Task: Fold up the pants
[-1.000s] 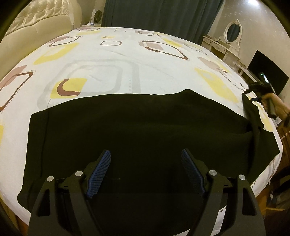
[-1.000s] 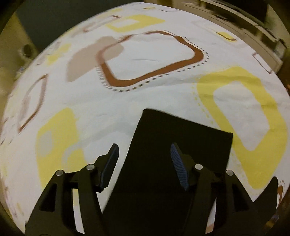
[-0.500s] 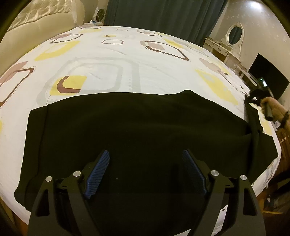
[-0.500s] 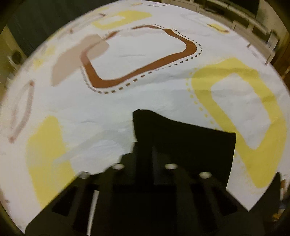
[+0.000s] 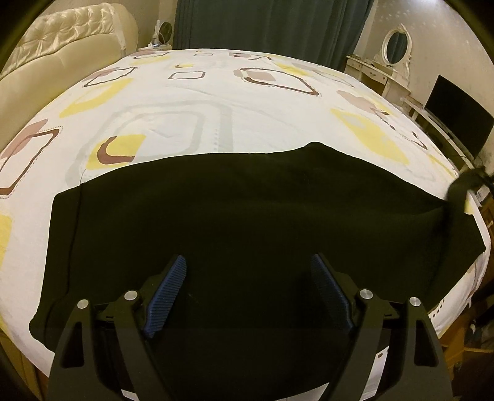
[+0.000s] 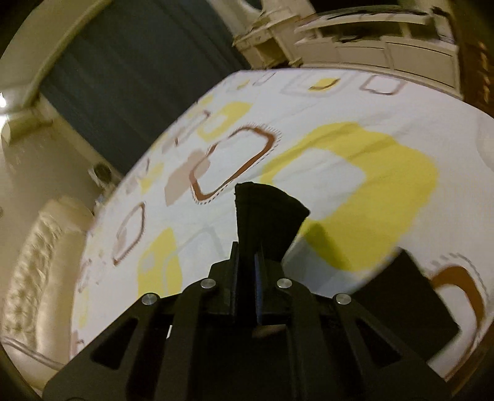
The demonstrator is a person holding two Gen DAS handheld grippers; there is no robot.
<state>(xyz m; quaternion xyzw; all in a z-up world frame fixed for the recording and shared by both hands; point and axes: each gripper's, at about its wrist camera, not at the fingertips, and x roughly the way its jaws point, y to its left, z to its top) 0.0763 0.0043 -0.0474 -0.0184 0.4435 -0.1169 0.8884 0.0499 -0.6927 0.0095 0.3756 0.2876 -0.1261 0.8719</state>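
Lying broad and flat across the near side of the bed [image 5: 216, 101], the black pants [image 5: 247, 222] fill the lower half of the left wrist view, a dark slab with hardly a wrinkle in it. Their far edge runs in a gentle arc over the patterned sheet, rising to a soft peak toward the right. A seam line runs down the left end, where the cloth drops over the bed's edge. On the right the fabric narrows and climbs off the sheet into a dark, blurred strip at the picture's edge.

The left tongs [image 5: 248, 293] hover over the middle of the pants, spread wide, blue ribbed pads [image 5: 166, 296] facing each other with nothing pinched between them; whether the tips touch the cloth I cannot tell.

Now the right wrist view, and it is blurred. The right tongs [image 6: 247, 259] are pressed together, pinching the end of the pants [image 6: 265, 212], having just snapped closed on it. The black fabric fans out beyond the tips like a short flag, its top edge showing a stitched hem. It stands clear above the sheet, throwing a shadow on a big yellow shape in the print. More black cloth hangs at the lower right of that view.

Beyond the bed stand a dark teal curtain [image 5: 265, 27], a padded cream headboard [image 5: 61, 46] on the left, and a white dressing table with an oval mirror [image 5: 396, 43] on the right.
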